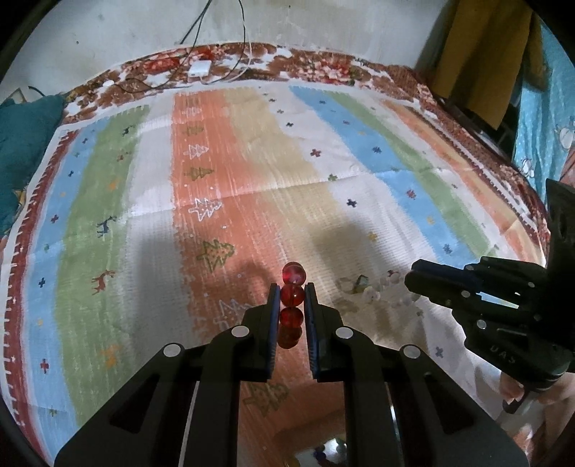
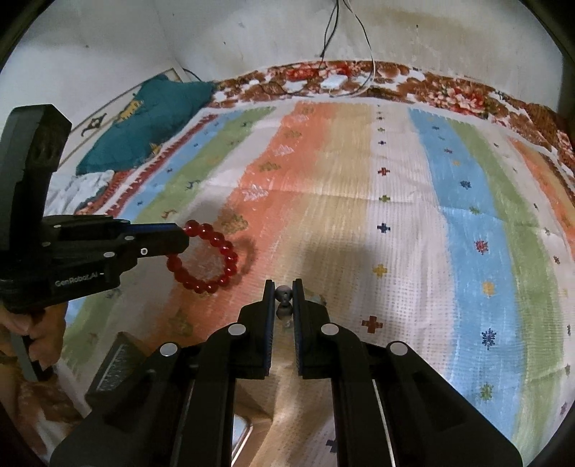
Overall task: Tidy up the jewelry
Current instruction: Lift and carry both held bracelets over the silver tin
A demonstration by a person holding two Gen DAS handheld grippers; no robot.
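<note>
— Striped cloth (image 1: 251, 172) in blue, green, orange and beige, printed with little trees, reindeer and crosses, is covering the whole surface, and a stained pale wall (image 1: 143, 28) is rising behind it. What is sitting at the far left?

— A teal cushion (image 2: 151, 118) is lying off the cloth's left edge, against the wall. Nearer in, the left tool (image 2: 185, 235) is reaching in from the left, gripped by a hand (image 2: 25, 323) at its handle.

— Is it carrying anything?

— Its fingers are pinching a red bead bracelet (image 2: 208, 257), closed down to about one bead's width. From its own camera, the left tool (image 1: 291, 292) is showing a column of red beads squeezed between the blue pads. The rest of the loop is hanging free over the orange stripe, casting a shadow on the cloth.

— And toward the middle?

— The right tool (image 2: 284, 292) is clamping a string of small clear beads (image 2: 283, 294), its fingers nearly together. In the left camera those pale beads (image 1: 377, 291) are trailing across the cloth just beside the right tool (image 1: 409, 283).

— Anything farther back?

— A white charger (image 1: 199, 68) with cables (image 1: 215, 28) is resting on the floral border (image 1: 323, 68) by the wall. At the far right, yellow fabric (image 1: 485, 54) is hanging.
</note>
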